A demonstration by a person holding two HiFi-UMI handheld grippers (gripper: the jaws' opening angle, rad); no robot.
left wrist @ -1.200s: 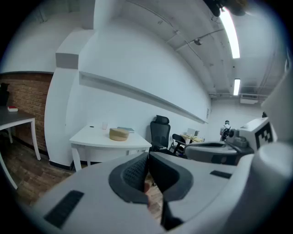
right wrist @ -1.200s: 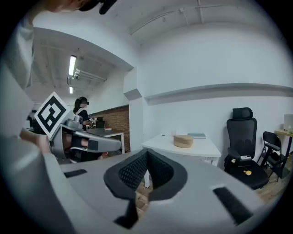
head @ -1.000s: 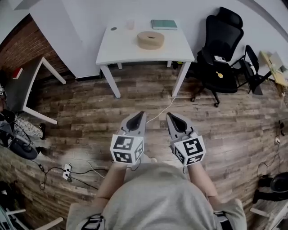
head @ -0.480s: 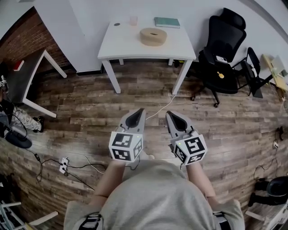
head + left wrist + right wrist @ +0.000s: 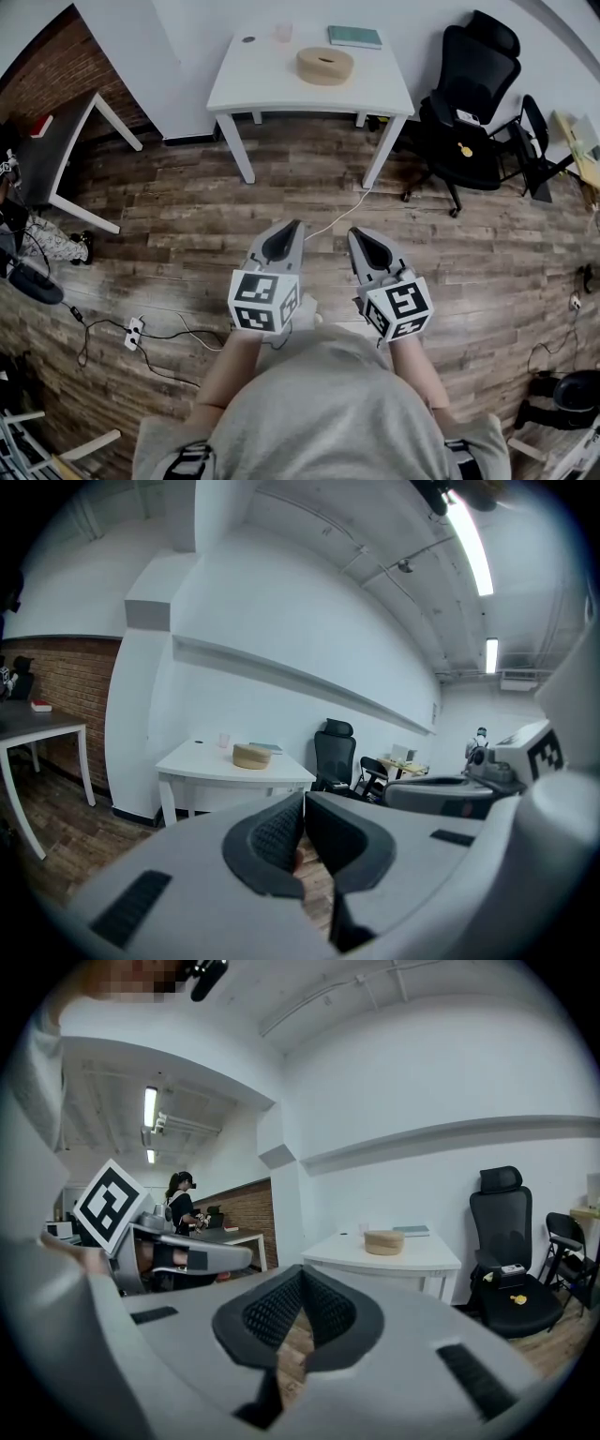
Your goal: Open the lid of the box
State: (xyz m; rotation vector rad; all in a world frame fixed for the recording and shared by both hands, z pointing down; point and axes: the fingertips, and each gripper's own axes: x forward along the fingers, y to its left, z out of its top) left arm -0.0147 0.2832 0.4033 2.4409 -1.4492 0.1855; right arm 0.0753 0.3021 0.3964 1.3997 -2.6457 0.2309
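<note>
A round tan box with a lid (image 5: 325,66) rests on a white table (image 5: 272,89) at the far side of the room; it also shows small in the left gripper view as the box (image 5: 251,756) and in the right gripper view as the box (image 5: 383,1241). Both grippers hover over the wooden floor, well short of the table, side by side. My left gripper (image 5: 292,226) is shut and holds nothing. My right gripper (image 5: 355,232) is shut and holds nothing too. Their tips meet in the left gripper (image 5: 304,797) and right gripper (image 5: 302,1270) views.
A green book (image 5: 354,37), a small cup (image 5: 283,32) and a dark disc (image 5: 247,39) share the table. A black office chair (image 5: 473,108) stands right of it, a dark desk (image 5: 56,150) on the left. A white cable (image 5: 337,217) and a power strip (image 5: 135,332) lie on the floor.
The view has shifted slightly: the table and box sit a little higher and further right in the head view. Both grippers keep their pose and stay shut.
</note>
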